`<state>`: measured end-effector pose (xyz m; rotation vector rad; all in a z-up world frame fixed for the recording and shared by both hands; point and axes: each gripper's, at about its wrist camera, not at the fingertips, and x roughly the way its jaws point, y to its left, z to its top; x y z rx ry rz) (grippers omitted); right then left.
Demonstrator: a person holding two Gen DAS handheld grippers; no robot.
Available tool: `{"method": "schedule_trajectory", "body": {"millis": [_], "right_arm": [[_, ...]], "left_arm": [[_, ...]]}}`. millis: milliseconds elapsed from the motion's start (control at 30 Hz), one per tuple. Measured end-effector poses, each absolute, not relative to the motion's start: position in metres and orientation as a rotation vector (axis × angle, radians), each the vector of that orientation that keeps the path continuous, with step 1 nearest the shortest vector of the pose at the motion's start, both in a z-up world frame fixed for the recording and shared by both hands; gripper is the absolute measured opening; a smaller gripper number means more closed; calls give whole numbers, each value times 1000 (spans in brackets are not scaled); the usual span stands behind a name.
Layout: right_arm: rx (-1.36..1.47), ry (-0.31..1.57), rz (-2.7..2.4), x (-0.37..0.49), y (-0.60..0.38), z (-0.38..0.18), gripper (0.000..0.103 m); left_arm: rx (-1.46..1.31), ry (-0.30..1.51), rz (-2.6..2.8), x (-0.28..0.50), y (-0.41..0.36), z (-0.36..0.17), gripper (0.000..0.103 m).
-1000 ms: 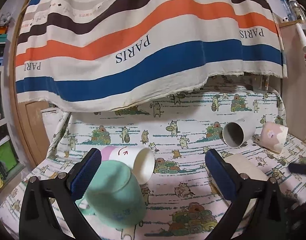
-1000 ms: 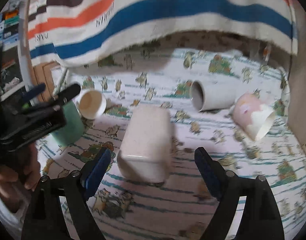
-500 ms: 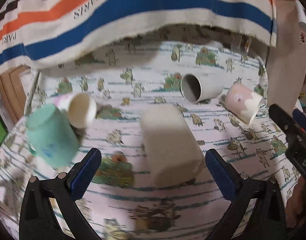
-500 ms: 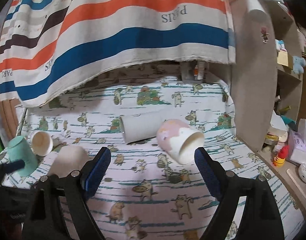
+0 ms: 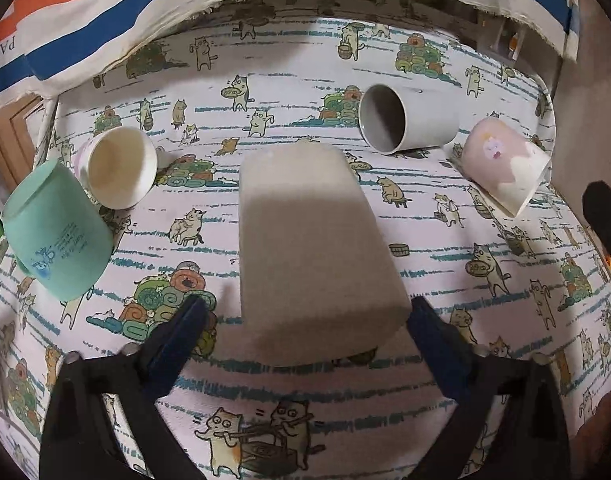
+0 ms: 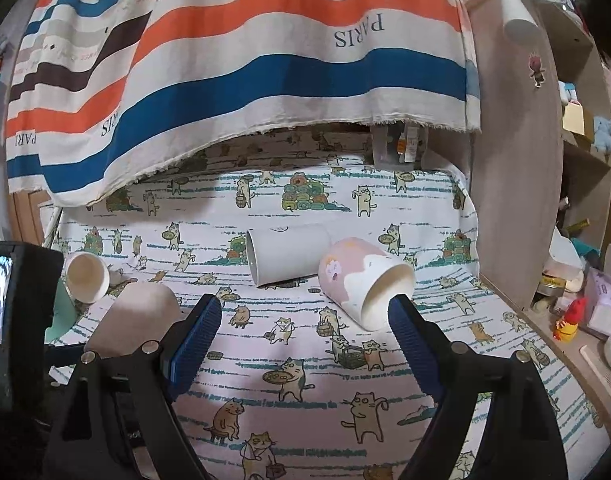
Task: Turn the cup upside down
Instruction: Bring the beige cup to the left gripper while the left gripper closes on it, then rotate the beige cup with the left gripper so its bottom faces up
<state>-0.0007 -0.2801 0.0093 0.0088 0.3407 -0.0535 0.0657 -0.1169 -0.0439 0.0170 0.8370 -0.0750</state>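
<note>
Both grippers stand with jaws wide apart and hold nothing. From the right gripper (image 6: 301, 316), the pink cup (image 6: 361, 284) lies on its side on the desk cloth (image 6: 305, 400), its mouth just behind the right jaw tip (touching or not, I cannot tell). The left gripper (image 5: 305, 318) frames a beige block (image 5: 313, 240).

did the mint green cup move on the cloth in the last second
Yes. A second ago the mint green cup hung tilted at the left gripper; now it stands upside down on the cat-print cloth, beside the white cup.
</note>
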Motion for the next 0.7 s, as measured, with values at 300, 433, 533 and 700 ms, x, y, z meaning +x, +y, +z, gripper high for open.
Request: {"method": "schedule_trajectory", "body": {"millis": [300,433,533,700], "right_arm": [[10,351,-69,0,-283,8,87],[9,360,-77,2,-284,7,87],[8,368,-82,3,-284,6,87],[6,386,-86,6,-284,4,87]], "left_arm": [[80,710,-104,47,-116,-26,66],[71,679,-147,48,-112,-10,66],[59,662,-158,55,-108,1,66],[91,665,-213,74,-109,17,66]]}}
